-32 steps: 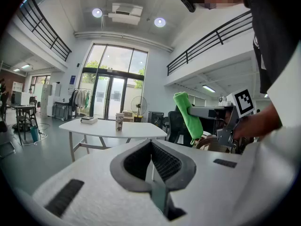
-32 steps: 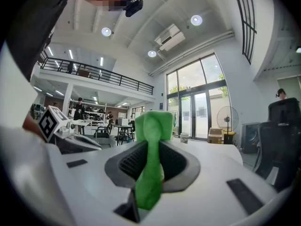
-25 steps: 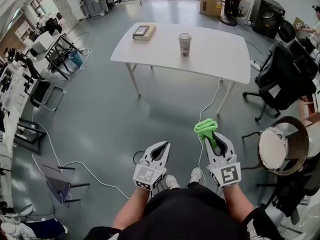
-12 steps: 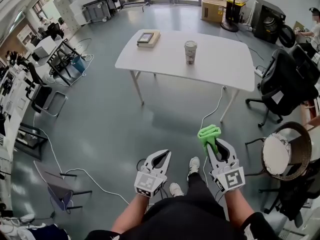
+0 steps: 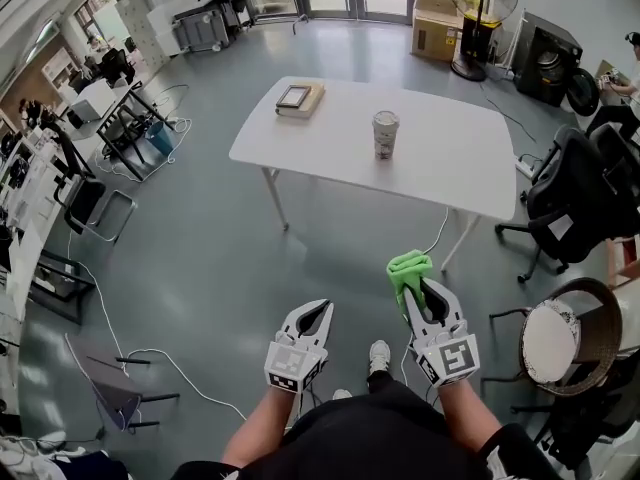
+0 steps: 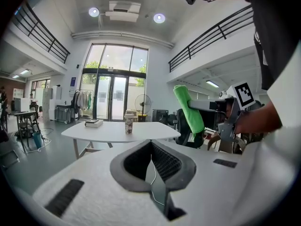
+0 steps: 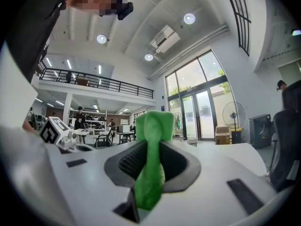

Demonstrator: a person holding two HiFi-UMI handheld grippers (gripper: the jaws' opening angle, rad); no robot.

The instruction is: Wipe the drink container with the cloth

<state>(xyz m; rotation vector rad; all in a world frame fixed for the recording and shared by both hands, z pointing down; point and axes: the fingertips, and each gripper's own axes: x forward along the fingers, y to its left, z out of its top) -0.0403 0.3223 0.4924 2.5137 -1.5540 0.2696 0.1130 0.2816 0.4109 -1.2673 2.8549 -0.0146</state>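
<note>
The drink container [image 5: 385, 134] stood upright near the middle of the white surface [image 5: 460, 163], with a book [image 5: 299, 98] well apart from it at the far-left corner. Over the last second both had drawn nearer in the head view, so we judged we were walking up but still out of reach. Our right gripper [image 5: 418, 290] pinched the green cloth [image 5: 407, 268]. Our left gripper [image 5: 313, 315] was pressed together on nothing. Wiping had not begun.
</note>
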